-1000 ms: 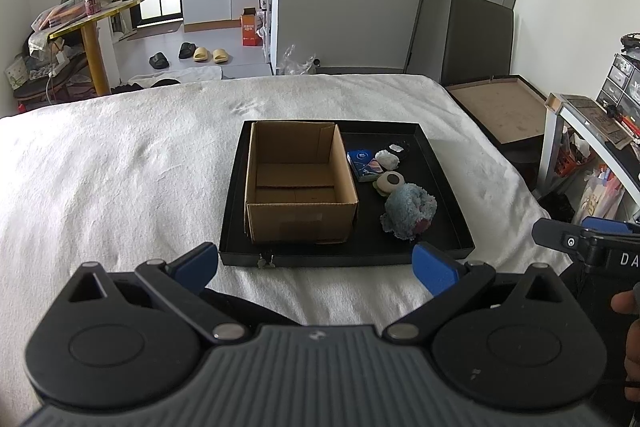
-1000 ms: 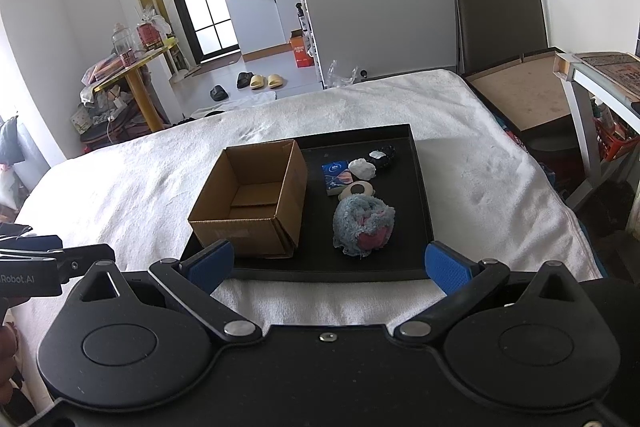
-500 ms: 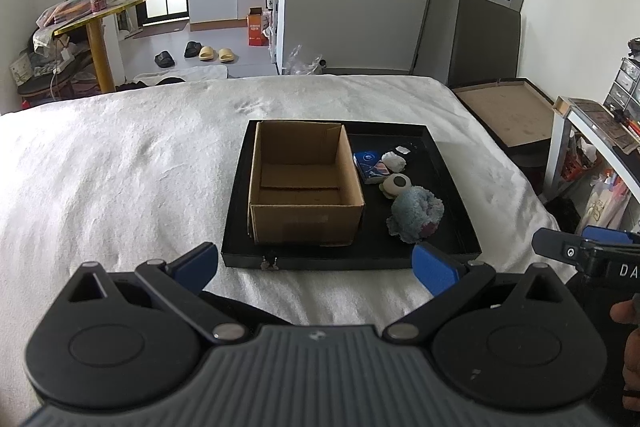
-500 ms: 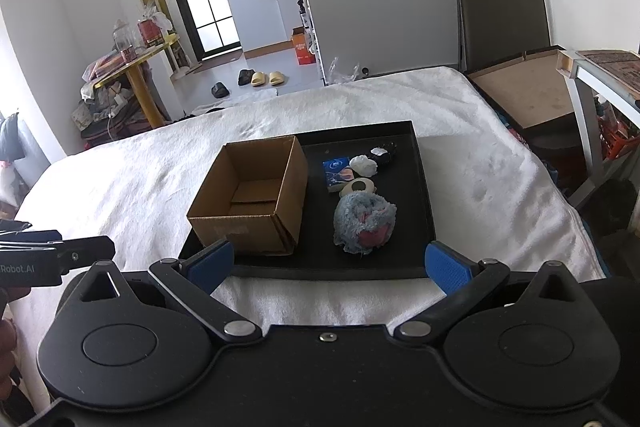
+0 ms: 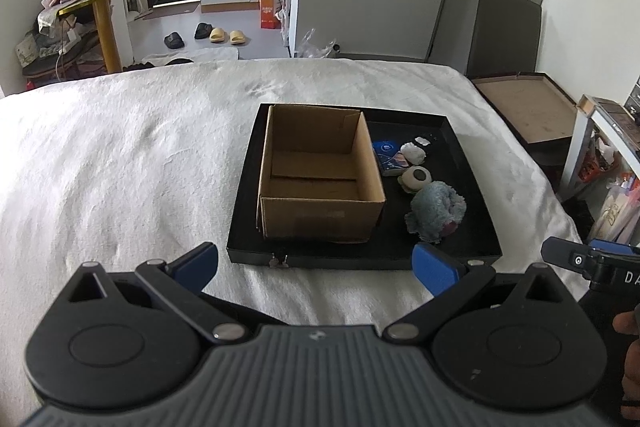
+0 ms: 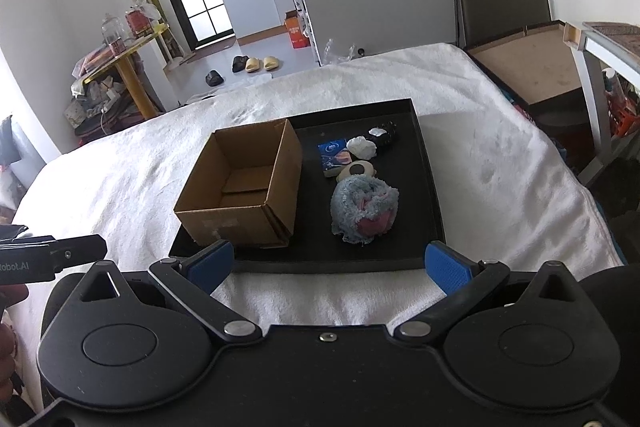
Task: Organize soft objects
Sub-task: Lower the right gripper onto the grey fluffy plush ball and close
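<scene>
Fluffy blue toy (image 6: 364, 213) on black tray (image 6: 430, 187), box (image 6: 244, 187) at 9 o'clock; both tools (image 5: 316, 267) (image 6: 326, 265) wide open, empty.

Open white bedcover (image 5: 120, 167) between both wide-spread grippers and black tray (image 5: 472, 183), cardboard box (image 5: 320, 211) filling the tray's left half with its top open, fluffy blue toy (image 6: 364, 211) and small items crowding the right half, bare strip along the right rim.

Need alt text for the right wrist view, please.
Open right gripper hovers over a white bedspread, facing a black tray holding an empty cardboard box and, to its right, a fluffy blue-pink plush and smaller items behind.
</scene>
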`<action>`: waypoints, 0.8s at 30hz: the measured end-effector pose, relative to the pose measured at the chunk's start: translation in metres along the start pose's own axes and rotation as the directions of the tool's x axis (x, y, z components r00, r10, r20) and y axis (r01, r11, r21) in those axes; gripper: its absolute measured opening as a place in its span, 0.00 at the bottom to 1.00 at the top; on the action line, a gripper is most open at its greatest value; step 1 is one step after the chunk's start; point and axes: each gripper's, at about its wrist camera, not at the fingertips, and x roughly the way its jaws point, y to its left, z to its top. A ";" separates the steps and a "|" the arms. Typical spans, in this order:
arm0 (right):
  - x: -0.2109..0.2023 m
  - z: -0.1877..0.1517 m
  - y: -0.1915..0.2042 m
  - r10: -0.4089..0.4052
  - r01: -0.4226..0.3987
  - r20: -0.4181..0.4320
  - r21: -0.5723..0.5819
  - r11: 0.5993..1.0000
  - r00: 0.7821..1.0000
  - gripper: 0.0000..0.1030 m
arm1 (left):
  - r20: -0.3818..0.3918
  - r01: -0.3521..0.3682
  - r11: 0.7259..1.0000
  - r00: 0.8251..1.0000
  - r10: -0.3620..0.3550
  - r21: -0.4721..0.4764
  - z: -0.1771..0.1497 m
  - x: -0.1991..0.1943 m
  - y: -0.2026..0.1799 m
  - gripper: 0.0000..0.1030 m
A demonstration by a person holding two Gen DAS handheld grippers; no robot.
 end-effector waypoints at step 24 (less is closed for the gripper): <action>0.056 0.022 -0.045 0.008 -0.004 -0.033 0.103 0.995 0.999 1.00 | -0.037 -0.116 0.992 0.993 0.115 -0.047 0.039 0.071 0.004 0.99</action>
